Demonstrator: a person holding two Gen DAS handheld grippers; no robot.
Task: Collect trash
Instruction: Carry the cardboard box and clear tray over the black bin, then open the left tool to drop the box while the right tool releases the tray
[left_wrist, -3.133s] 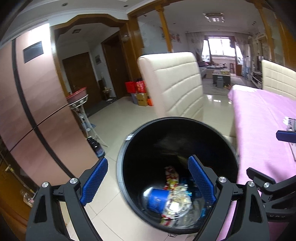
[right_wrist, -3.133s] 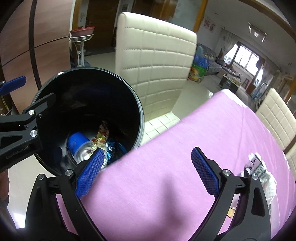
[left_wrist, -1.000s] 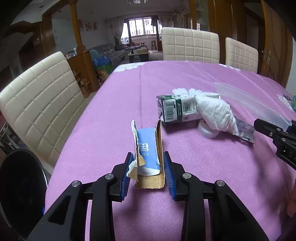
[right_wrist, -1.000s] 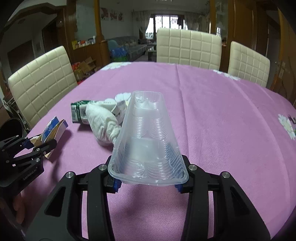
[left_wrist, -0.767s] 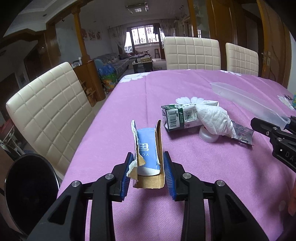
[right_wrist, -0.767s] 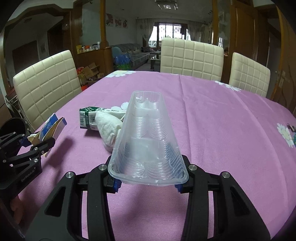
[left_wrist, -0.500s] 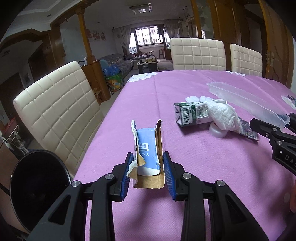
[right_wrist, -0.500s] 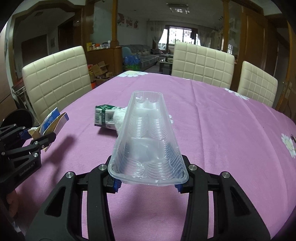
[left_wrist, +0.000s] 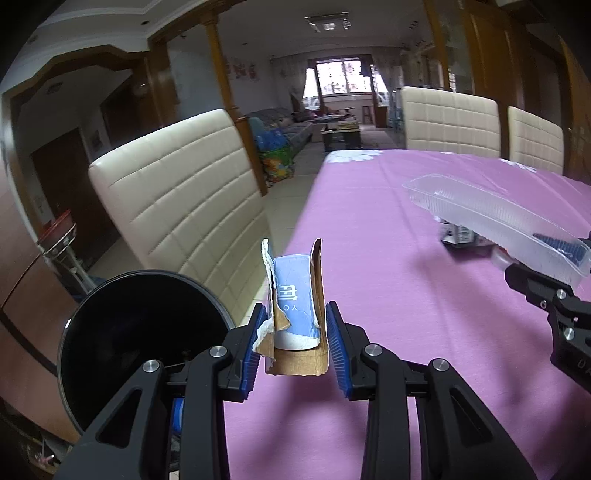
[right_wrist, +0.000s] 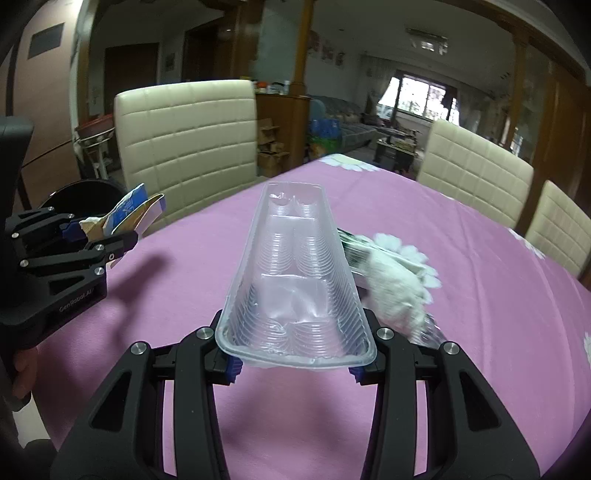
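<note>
My left gripper (left_wrist: 293, 341) is shut on a torn blue-and-brown cardboard carton (left_wrist: 295, 306), held above the left edge of the purple table (left_wrist: 406, 314). The black trash bin (left_wrist: 136, 343) stands on the floor just left of it, below the table edge. My right gripper (right_wrist: 295, 363) is shut on a long clear plastic tray (right_wrist: 295, 273), lifted over the table. From the right wrist view the left gripper (right_wrist: 99, 240) with the carton (right_wrist: 129, 210) is at the left, the bin (right_wrist: 88, 192) behind it. A green carton (right_wrist: 352, 251) and a crumpled white tissue (right_wrist: 395, 288) lie on the cloth.
A cream padded chair (left_wrist: 177, 206) stands close behind the bin at the table's left side. Two more cream chairs (right_wrist: 476, 173) line the far side. A metal stand with a red bowl (left_wrist: 59, 236) is on the floor at left. A hand (right_wrist: 22, 365) holds the left gripper's handle.
Both grippers swung left toward the table edge, each keeping its hold. The bin came much closer in the left wrist view; the green carton and tissue slid to the right.
</note>
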